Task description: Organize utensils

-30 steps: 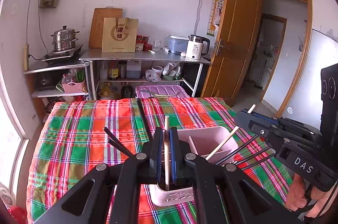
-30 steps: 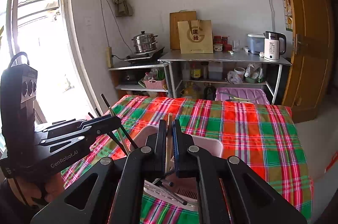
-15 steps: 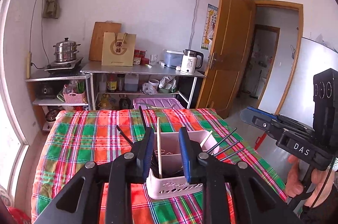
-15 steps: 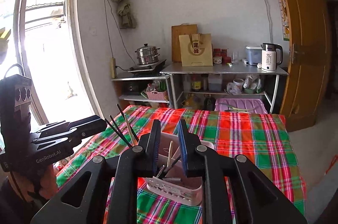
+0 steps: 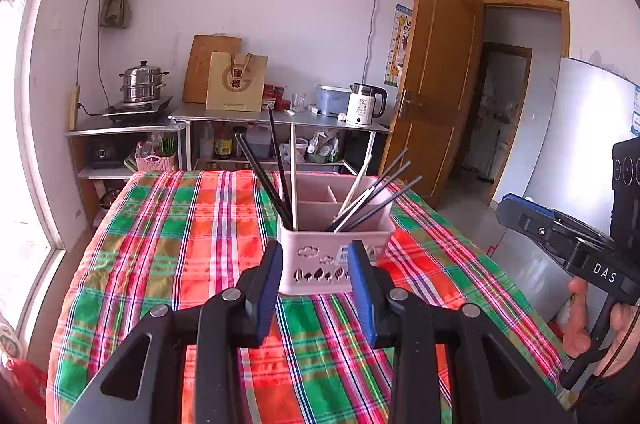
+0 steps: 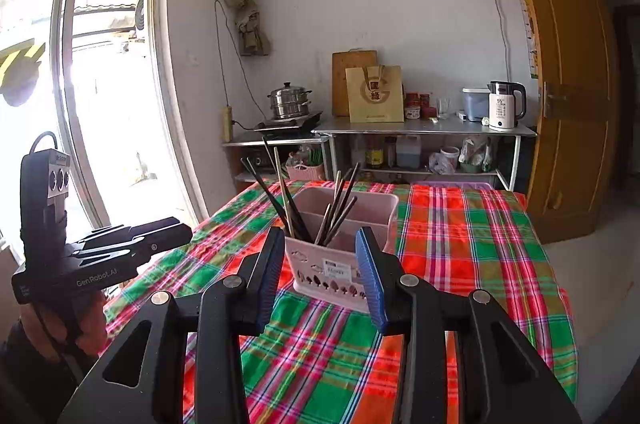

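Note:
A pink utensil holder with cut-out patterns stands on the plaid tablecloth. It holds several black and pale chopsticks, leaning left and right in its compartments. It also shows in the right wrist view with its chopsticks. My left gripper is open and empty, raised just in front of the holder. My right gripper is open and empty, also raised in front of it. Each gripper shows at the edge of the other's view.
A metal shelf unit at the back carries a kettle, a paper bag, jars and a steamer pot. A wooden door stands open on the right. A window lies on the left.
Both grippers have opened, let go of the chopsticks into the holder, and pulled back and up from it. The chopsticks now stand in the holder.

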